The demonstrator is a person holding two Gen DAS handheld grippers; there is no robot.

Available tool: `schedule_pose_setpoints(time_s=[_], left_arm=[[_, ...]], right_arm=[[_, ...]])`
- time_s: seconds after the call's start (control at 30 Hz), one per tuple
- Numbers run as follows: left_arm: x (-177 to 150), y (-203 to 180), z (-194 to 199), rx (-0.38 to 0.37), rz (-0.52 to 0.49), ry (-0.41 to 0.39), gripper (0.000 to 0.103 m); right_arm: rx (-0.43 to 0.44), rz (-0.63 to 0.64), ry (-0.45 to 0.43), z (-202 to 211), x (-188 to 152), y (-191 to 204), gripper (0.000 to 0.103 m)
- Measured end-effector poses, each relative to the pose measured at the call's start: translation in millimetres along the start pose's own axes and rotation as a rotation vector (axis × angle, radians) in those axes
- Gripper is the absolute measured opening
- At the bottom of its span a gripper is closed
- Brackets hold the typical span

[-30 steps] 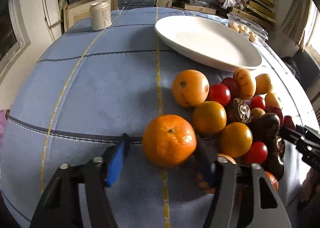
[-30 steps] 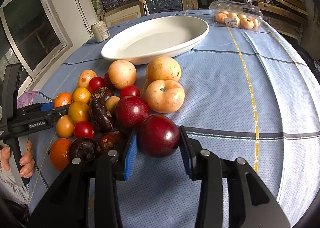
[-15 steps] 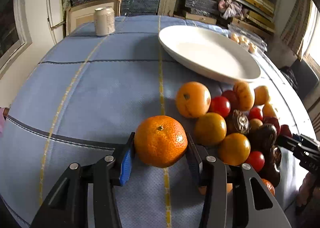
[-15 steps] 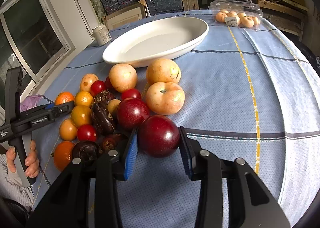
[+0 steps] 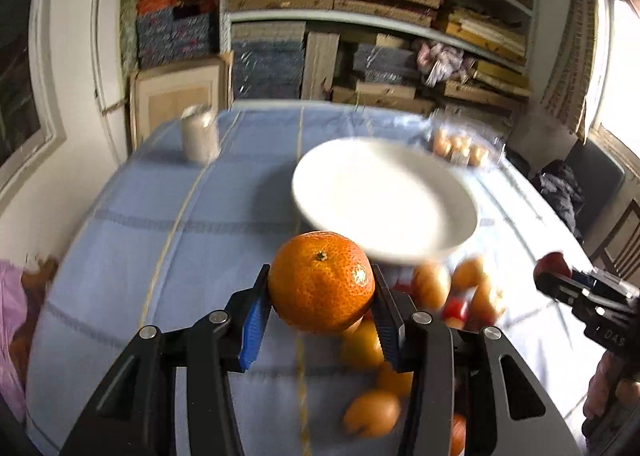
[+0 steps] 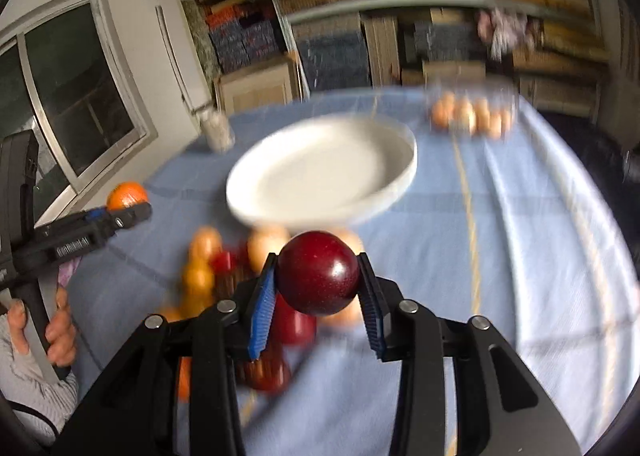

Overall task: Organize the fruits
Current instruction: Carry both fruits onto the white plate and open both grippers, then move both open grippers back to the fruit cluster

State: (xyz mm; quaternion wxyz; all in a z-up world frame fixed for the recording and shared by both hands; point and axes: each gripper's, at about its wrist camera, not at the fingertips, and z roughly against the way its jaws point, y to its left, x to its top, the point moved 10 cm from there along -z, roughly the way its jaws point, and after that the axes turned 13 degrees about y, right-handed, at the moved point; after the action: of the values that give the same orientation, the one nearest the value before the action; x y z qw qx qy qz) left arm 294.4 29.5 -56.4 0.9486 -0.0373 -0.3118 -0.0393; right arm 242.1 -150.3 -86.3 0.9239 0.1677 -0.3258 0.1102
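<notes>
— While both grippers are up off the cloth, what is each one holding?

— The left gripper (image 5: 322, 314) has its fingers pressed on either side of an orange mandarin (image 5: 321, 282). The right gripper (image 6: 318, 296) has its fingers clamped on a dark red plum (image 6: 318, 273). Both fruits sit between the blue pads, above the table.

— Where is the plate?

— The white oval plate (image 6: 280, 195) lies on the blue tablecloth (image 6: 520, 236), beyond both held fruits, and looks bare inside, though it is blurred.

— And the other fruit?

— A pile of fruit (image 6: 216, 268) lies on the cloth on the near side of the plate, below the two grippers. From the right wrist it shows to the left of the plum: orange, yellow and red pieces, too smeared to count. From the left wrist it shows to the right of the mandarin and under it.

— Can each gripper be seen from the other side?

— Yes. At the right edge of the left wrist view, the right gripper shows with a bit of the red plum at its tip. At the left edge of the right wrist view, a hand (image 6: 60, 336) in a grey striped sleeve (image 6: 36, 400) grips the left tool's handle, with the mandarin at its tip.

— Anything else on the table?

— A pale can (image 5: 198, 133) stands at the far left, and a clear box of small fruit (image 6: 470, 117) sits at the far right, near the shelves (image 5: 360, 15).
</notes>
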Motion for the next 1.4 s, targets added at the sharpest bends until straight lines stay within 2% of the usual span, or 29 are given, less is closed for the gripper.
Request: schedule_pose_setpoints(time_s=[0.13, 0.23, 0.37, 0.43, 0.63, 0.67, 0.7, 0.73, 0.83, 1.0, 1.07, 1.13, 1.33, 1.4], left_arm=[[42, -15, -16, 0.001, -0.004, -0.006, 0.047], [60, -19, -50, 0.011, 0.009, 0.03, 0.047], [62, -12, -103, -0.01, 0.055, 0.131, 0.047], [60, -11, -121, -0.006, 0.046, 0.159, 0.047], [60, -13, -133, 0.029, -0.011, 0.153, 0.049], [61, -14, -131, 0.026, -0.014, 0.146, 0.053], [61, -14, -128, 0.028, -0.013, 0.139, 0.061], [62, -14, -126, 0.029, -0.011, 0.131, 0.066], [64, -9, -112, 0.024, 0.006, 0.104, 0.068], [71, 7, -55, -0.013, 0.056, 0.022, 0.069], [61, 14, -26, -0.004, 0.056, -0.011, 0.076], [44, 18, -8, 0.024, 0.043, -0.022, 0.079], [-48, 21, 11, 0.029, 0.026, 0.024, 0.081], [-78, 20, 9, 0.022, 0.025, 0.048, 0.081]], right_arm=[[-0.037, 0.017, -0.06, -2, 69, 7, 0.038], [-0.067, -0.012, -0.037, -34, 90, -2, 0.038], [-0.072, -0.071, 0.076, -98, 84, -19, 0.038], [-0.082, -0.063, 0.116, -116, 76, -23, 0.038], [-0.119, -0.034, 0.185, -145, 65, -34, 0.04], [-0.124, -0.038, 0.179, -145, 66, -33, 0.04], [-0.121, -0.041, 0.171, -143, 66, -33, 0.049], [-0.113, -0.04, 0.154, -139, 68, -32, 0.055], [-0.122, -0.017, 0.1, -120, 75, -26, 0.054], [-0.092, 0.021, -0.144, -8, 95, 4, 0.052], [-0.095, 0.049, -0.222, 35, 81, 19, 0.06], [-0.092, 0.059, -0.24, 51, 62, 27, 0.071], [-0.071, 0.063, -0.177, 46, -29, 40, 0.072], [-0.055, 0.076, -0.124, 33, -59, 44, 0.073]])
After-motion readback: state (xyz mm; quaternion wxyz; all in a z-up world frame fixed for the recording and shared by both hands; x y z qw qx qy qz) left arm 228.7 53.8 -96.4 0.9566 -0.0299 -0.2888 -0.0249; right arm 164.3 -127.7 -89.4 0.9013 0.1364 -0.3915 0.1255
